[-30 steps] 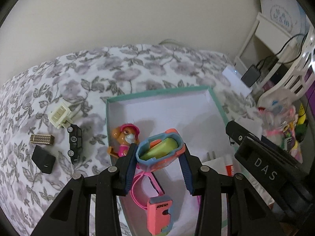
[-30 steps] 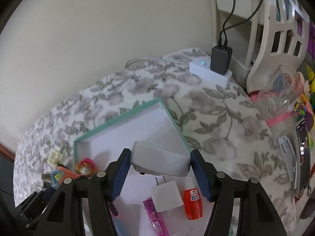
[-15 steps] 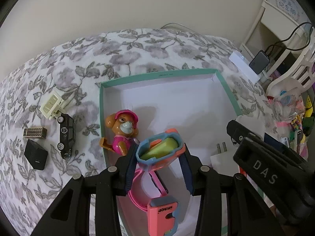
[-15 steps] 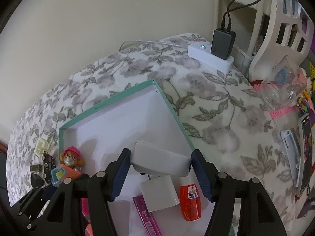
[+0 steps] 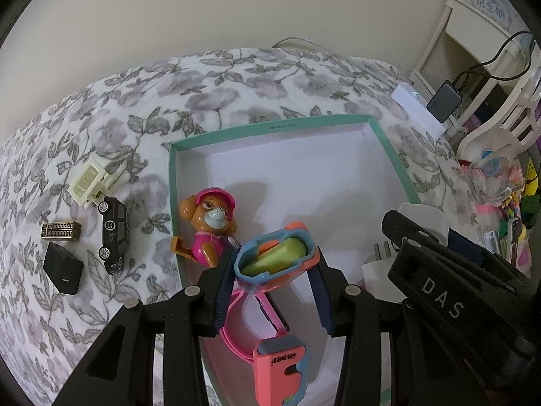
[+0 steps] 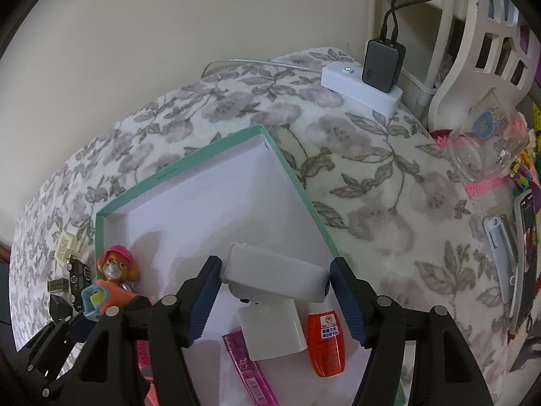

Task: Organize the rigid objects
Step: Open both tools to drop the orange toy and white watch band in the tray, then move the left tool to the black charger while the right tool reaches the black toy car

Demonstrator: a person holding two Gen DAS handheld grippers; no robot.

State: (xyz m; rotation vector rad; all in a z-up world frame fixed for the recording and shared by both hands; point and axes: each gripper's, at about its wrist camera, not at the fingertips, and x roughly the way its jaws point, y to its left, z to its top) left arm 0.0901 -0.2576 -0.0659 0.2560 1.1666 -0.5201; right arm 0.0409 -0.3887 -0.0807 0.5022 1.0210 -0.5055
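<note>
**Two grippers, each with something clamped over the teal box**

Left wrist view: the left gripper (image 5: 274, 282) has its jaws pinched on a small blue-and-orange toy with a yellow-green insert (image 5: 275, 257), held at lower center of the frame above the teal-rimmed box (image 5: 394, 155). Inside the box there's a pup figure in a pink cap (image 5: 211, 218) at the left wall and a pink watch-like strap (image 5: 270, 341) at the bottom. Out on the floral blanket (image 5: 236, 84), left of the box: a black toy car (image 5: 114, 235), a cream connector (image 5: 87, 181) and a black charger cube (image 5: 63, 268).

Right wrist view: the right gripper (image 6: 275, 299) is closed around a white rounded block (image 6: 275, 275), low center, over the box's right half. Below it lie a white plug adapter (image 6: 274, 331), an orange bottle (image 6: 326, 341) and a magenta packet (image 6: 248, 370).
</note>
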